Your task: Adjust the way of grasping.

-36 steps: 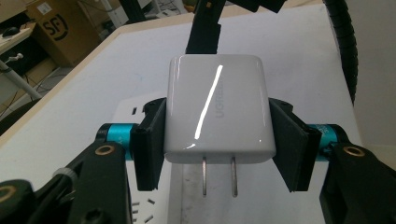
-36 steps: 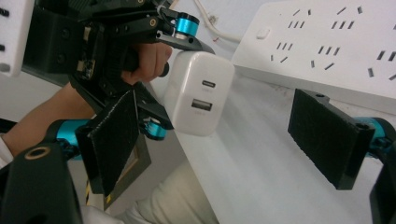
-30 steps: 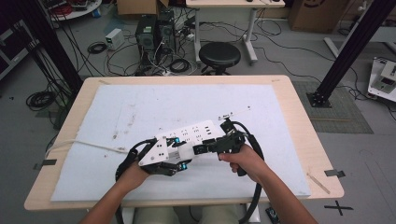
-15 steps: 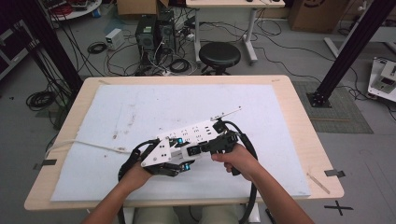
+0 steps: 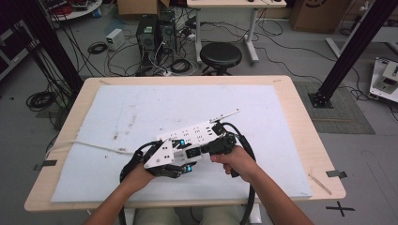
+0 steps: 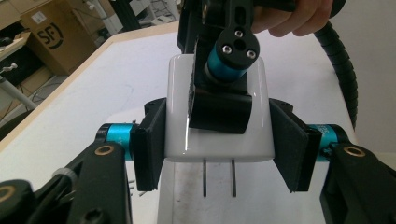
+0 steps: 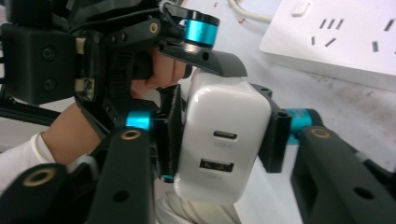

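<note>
Left gripper [image 6: 219,149] and right gripper [image 7: 219,144] jaws both clamped on white charger [image 7: 222,140], beside power strip [image 7: 345,37] on counter [image 5: 300,122].

Even, soft overhead light fills the room in the high view, with only faint shadows under the hands on the pale mat [image 5: 141,112]. That view is slightly soft and grainy. In the left gripper view, a bright streak of glare runs down the glossy white charger [image 6: 180,116], and the background boxes blur. The right gripper view is sharp up close, softer at the edges.
</note>
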A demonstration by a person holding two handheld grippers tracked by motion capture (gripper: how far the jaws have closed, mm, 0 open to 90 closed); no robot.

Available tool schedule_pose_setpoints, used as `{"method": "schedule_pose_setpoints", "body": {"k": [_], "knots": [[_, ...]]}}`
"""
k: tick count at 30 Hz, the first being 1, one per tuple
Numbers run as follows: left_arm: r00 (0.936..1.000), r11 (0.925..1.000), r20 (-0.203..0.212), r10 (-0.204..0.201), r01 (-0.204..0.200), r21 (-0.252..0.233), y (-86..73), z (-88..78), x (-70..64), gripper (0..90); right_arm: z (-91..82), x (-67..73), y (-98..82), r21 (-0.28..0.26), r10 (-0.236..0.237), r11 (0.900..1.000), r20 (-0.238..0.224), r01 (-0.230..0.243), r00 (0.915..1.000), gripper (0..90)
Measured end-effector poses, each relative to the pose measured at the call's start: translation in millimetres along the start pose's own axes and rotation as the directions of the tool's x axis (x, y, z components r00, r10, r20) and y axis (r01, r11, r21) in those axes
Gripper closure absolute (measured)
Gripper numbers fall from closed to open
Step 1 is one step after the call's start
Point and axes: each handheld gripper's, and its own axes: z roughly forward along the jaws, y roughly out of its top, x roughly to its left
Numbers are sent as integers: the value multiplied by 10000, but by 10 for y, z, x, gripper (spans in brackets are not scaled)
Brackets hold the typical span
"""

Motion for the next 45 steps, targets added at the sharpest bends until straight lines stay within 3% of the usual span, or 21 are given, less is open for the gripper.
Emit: {"method": "schedule_pose_setpoints", "body": {"k": [1,2,7,9,10,15,21,23,26,28,29,30,31,32,34,35,36,37,40,42,45], "knots": [[9992,9992,-110,-380,381,112,12,11,1,376,0,-2,-3,-8,-86,10000,204,86,9998,605],[9987,9986,-97,-510,511,150,10,7,0,225,-16,-23,-16,-48,-101,9999,467,104,9989,619],[9951,9951,-179,-969,972,165,-59,-52,3,225,-88,-25,-27,-497,-382,9978,899,428,9952,625],[9922,9926,-319,-1205,1209,117,-109,-97,11,224,-127,-13,-39,-546,-729,9952,1496,818,9861,627],[9891,9899,-428,-1412,1415,47,-146,-120,19,224,-162,3,-64,-680,-1118,9894,2034,1280,9727,628],[9514,9588,-1196,-2837,2830,-225,-364,-269,112,222,-233,21,-108,-1109,-1773,9707,2672,2130,9472,630],[9083,9374,-2333,-3472,3433,-583,-498,-479,197,221,-243,50,-139,-774,-2489,9549,3185,2867,9147,630],[8955,9309,-2554,-3644,3580,-730,-525,-535,218,221,-231,67,-163,-374,-3010,9408,3644,3368,8813,630],[8822,9257,-2819,-3772,3684,-859,-563,-606,248,221,-231,72,-178,-141,-3235,9346,3818,3555,8658,630],[8743,9221,-2946,-3857,3757,-921,-581,-640,259,221,-235,87,-194,251,-3496,9268,4226,3748,8362,630],[8718,9212,-2995,-3878,3774,-942,-590,-654,263,222,-242,95,-207,674,-3767,9185,4480,3895,8108,630],[8688,9198,-3035,-3912,3806,-959,-597,-668,266,222,-242,95,-207,674,-3767,9185,4480,3895,8108,630],[8647,9180,-3099,-3952,3837,-1000,-605,-679,270,221,-256,101,-219,1114,-4079,9071,4698,4058,7829,630],[8619,9169,-3140,-3980,3853,-1046,-613,-687,273,221,-256,101,-219,1114,-4079,9071,4698,4058,7829,630],[8586,9150,-3180,-4022,3892,-1065,-626,-699,276,221,-271,109,-233,1463,-4287,8987,4917,4134,7579,630],[8555,9128,-3199,-4072,3934,-1098,-631,-700,273,222,-278,111,-239,1649,-4431,8920,5027,4209,7423,630],[8555,9134,-3217,-4057,3925,-1081,-637,-702,275,221,-299,123,-251,2006,-4651,8814,5271,4277,7112,630],[8529,9118,-3242,-4092,3955,-1105,-639,-702,273,221,-299,123,-251,2006,-4651,8814,5271,4277,7112,630],[8538,9124,-3238,-4077,3946,-1083,-643,-708,275,222,-353,141,-264,2513,-4968,8649,5519,4345,6697,631],[8510,9112,-3277,-4103,3970,-1099,-645,-713,275,222,-378,145,-263,2685,-5114,8564,5584,4409,6532,630],[8489,9110,-3326,-4107,3971,-1115,-651,-728,281,222,-397,156,-258,2937,-5244,8493,5648,4387,6372,630]]}}
